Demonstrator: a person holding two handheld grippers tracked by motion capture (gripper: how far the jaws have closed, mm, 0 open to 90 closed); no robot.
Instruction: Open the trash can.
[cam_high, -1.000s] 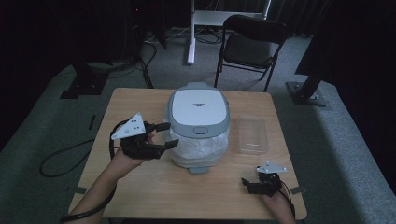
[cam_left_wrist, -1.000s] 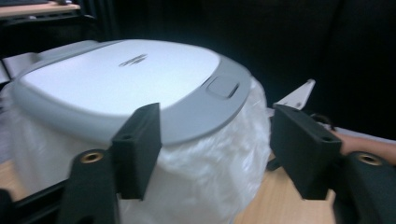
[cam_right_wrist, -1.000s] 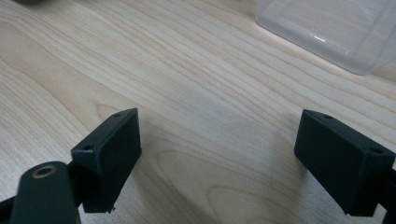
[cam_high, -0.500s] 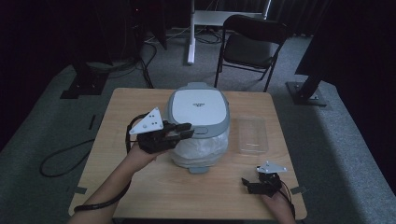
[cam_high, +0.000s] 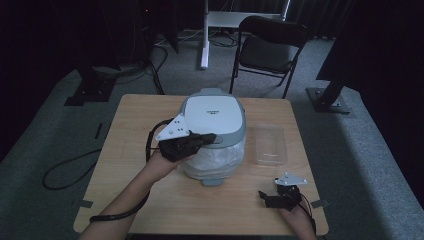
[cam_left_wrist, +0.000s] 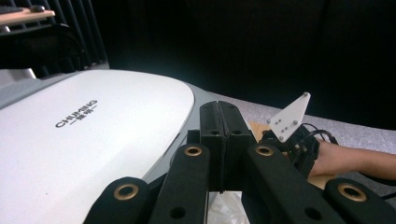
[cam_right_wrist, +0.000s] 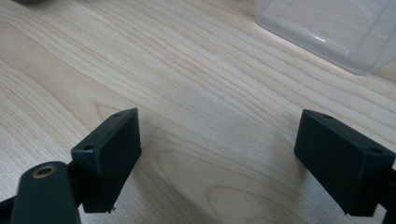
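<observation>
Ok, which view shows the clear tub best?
The high view: the whole tub sits on the table, right of the cooker. The right gripper view catches one corner; the left gripper view looks across the cooker lid instead.

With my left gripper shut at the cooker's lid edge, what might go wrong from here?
1. The left gripper, jaws just closed on nothing, rests at the lid rim of the rice cooker; pushing there may slide the whole cooker across the table.
2. A shifted cooker could bump the clear plastic container beside it.
3. The right gripper sits open and apart, so nothing steadies the cooker.
</observation>
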